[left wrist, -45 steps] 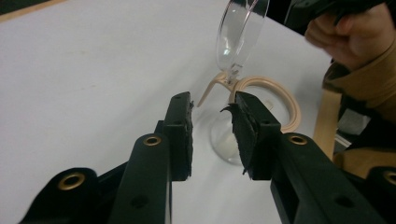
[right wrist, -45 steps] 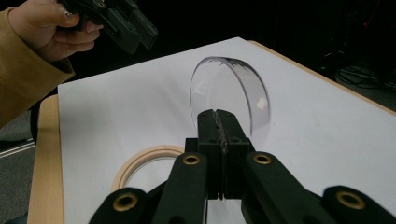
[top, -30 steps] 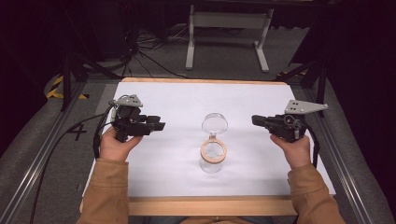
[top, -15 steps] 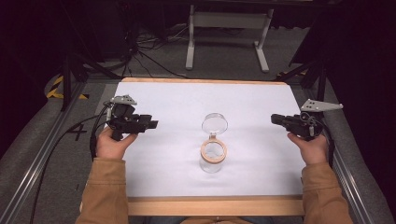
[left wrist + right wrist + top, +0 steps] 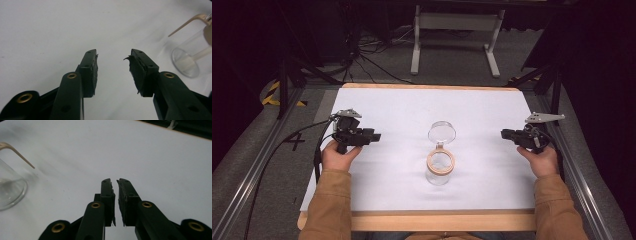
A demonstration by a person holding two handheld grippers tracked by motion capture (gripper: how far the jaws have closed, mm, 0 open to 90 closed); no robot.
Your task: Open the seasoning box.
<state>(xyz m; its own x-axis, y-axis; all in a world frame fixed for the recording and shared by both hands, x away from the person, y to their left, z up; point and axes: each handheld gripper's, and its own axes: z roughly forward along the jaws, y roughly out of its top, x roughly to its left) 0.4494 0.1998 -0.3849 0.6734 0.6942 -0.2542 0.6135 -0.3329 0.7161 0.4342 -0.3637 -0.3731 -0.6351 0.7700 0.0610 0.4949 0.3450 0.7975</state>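
A clear glass jar (image 5: 439, 170) with a wooden rim stands at the table's middle, its hinged glass lid (image 5: 442, 133) swung open behind it. My left gripper (image 5: 375, 136) is held well to the jar's left, pointing at it, and its jaws stand open and empty. In the left gripper view the gripper (image 5: 113, 56) has the jar (image 5: 192, 57) at upper right. My right gripper (image 5: 504, 134) is held far right of the jar, jaws nearly touching, nothing between them. In the right gripper view the gripper (image 5: 115, 182) has the jar (image 5: 10, 190) at the left edge.
A white sheet (image 5: 412, 107) covers the table, with a wooden edge (image 5: 427, 220) along the front. Metal rails (image 5: 257, 175) run along both sides. Cables and a stand's legs (image 5: 452, 45) lie on the floor beyond the far edge.
Both grippers have drawn apart from the jar, the left one a little to the left and the right one farther right. The jar has not moved.
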